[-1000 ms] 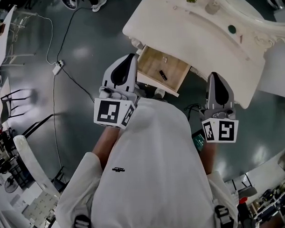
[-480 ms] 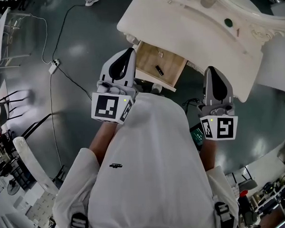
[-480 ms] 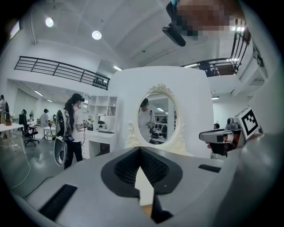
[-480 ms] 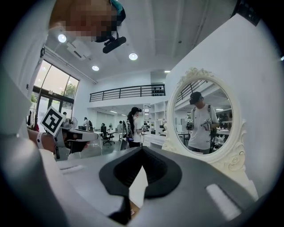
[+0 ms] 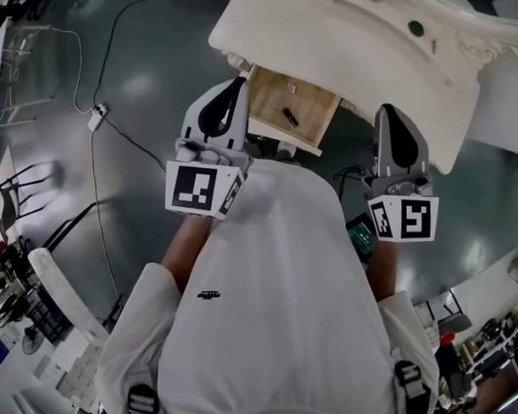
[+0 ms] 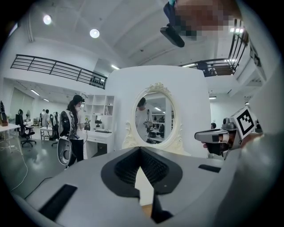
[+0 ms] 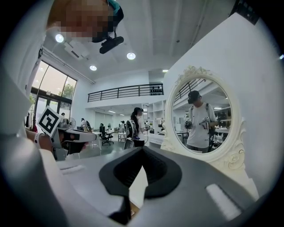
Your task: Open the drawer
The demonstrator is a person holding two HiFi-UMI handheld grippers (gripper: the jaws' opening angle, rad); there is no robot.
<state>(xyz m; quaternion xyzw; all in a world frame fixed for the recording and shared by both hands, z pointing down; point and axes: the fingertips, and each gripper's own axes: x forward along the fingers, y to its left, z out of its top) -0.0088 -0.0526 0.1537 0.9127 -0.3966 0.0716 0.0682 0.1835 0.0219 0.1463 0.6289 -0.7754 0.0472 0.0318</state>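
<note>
Head view, far left: a thin black cable (image 5: 110,80) runs over the dark glossy floor (image 5: 153,87) to a small white power strip (image 5: 96,120). Next is the left tool (image 5: 237,84), a grey shell with a black-and-white marker cube. It is held out ahead of the person's white T-shirt (image 5: 270,286) and points at the table. Its jaws are pressed together with nothing between them. The tip is just beside the drawer's left front corner; whether they touch can't be told.

The shallow light-wood drawer (image 5: 302,107) with a white front stands pulled out from under the front edge of the ornate cream-white table (image 5: 338,55). It lies between the two tools, nearer the left one. Inside are a small black oblong item (image 5: 291,118) near the middle and a tiny pale item (image 5: 291,88) toward the back. The right tool (image 5: 387,114) has the same grey shell and marker cube. It is right of the drawer and apart from it, seen against the table's front edge. Its jaws are also closed together and empty.

Left gripper view: a bystander in dark clothes (image 6: 73,128) stands at left by white desks. At centre the dark pads meet at the tip, with only a thin sliver of gap lower down. Behind them is an oval mirror in a carved white frame (image 6: 155,116). The right tool pokes in at the right edge.

Right gripper view: the left tool is at the left edge and the pads meet the same way at centre. The mirror at right reflects the person in the white T-shirt holding both tools.
</note>
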